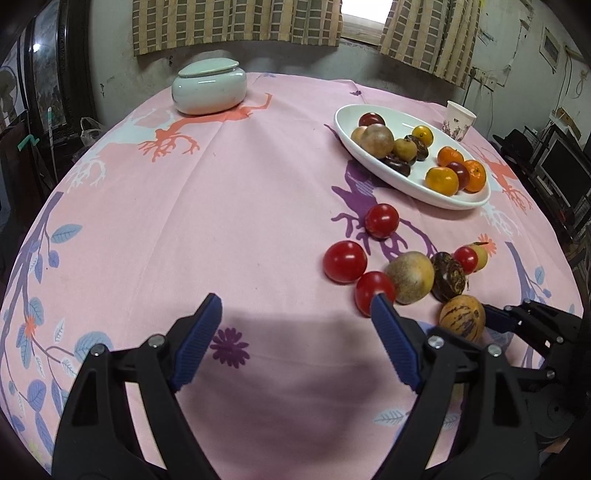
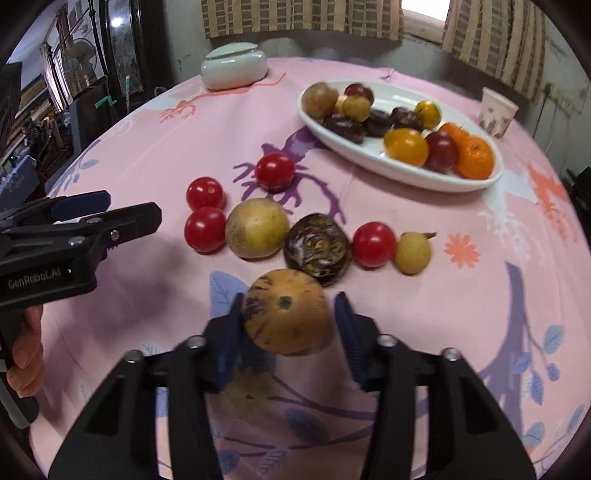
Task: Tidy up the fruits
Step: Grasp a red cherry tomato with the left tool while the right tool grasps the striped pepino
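Straddling the striped tan fruit (image 2: 286,314), the right gripper (image 2: 288,325) has one blue ribbed pad against the fruit's left side; the right pad looks a hair off, w/ blur hiding the contact, so can't tell if it grips yet. Fruit is round, matte, w/ dark streaks. Its underside is hidden.

Left gripper (image 1: 295,306) hangs wide open over bare cloth, nothing btwn its pads; its right tip covers part of a glossy red tomato (image 1: 373,291). A hand (image 2: 24,350) holding it is cut off at the frame edge.

Beyond: more loose tomatoes, a dull yellow-green round fruit (image 2: 256,227), a dark purple wrinkled one (image 2: 317,249), a small tan one (image 2: 412,253).

Farther back, a white oval plate (image 2: 369,157) holds oranges, dark and tan fruits. Pink printed tablecloth (image 1: 221,203) w/ branch and leaf shapes. At the far edge sit a pale lidded ceramic jar (image 1: 208,88) and a paper cup (image 1: 458,120); checked curtains (image 1: 236,22) behind.
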Available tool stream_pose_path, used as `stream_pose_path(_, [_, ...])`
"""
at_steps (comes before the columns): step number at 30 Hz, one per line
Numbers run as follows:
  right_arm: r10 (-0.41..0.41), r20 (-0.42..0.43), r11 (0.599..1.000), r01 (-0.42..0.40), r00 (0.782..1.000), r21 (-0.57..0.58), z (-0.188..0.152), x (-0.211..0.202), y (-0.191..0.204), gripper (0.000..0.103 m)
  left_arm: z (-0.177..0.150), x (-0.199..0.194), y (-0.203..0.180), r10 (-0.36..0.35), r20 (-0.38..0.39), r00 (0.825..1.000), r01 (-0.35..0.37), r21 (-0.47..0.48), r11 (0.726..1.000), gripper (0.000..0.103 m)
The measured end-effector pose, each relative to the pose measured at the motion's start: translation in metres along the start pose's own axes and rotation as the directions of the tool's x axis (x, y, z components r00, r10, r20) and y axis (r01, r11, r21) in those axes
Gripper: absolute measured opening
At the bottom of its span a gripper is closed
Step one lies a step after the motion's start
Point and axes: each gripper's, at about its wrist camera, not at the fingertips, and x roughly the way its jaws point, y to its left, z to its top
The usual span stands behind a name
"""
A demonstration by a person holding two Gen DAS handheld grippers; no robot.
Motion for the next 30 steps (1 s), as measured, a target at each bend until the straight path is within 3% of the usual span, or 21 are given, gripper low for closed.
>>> stream_pose_path(8, [0.034,0.025,0.999,-0.035,0.999,0.032,-0.007,-0.02,-0.021,0.042,-0.005,0.006,-0.019,0.03,-0.018,0.999,-0.029,0.088,0.996,0.084])
stream_pose_path(18, [0.058,0.055,0.994,-0.063,0.997,0.091,-0.02,-0.037,-0.055,0.042,-0.002,0.022,-0.033,0.05,-0.06,0.997,-0.043,0.12,0.992,0.082])
stream_pose_path(25, [0.093,0.087,0.993,-0.099,0.992,0.065,-0.02,-0.046,-0.052,0.042,0.005,0.037,-0.043,-0.031,-0.13,0.991,0.044,0.104,0.994,0.056])
stream_pose_path(30, [0.095,0.084,0.993,-0.1,0.992,0.064,-0.021,-0.046,-0.053,0.042,0.009,0.043,-0.048,0.001,-0.103,0.995,0.011,0.116,0.993,0.048])
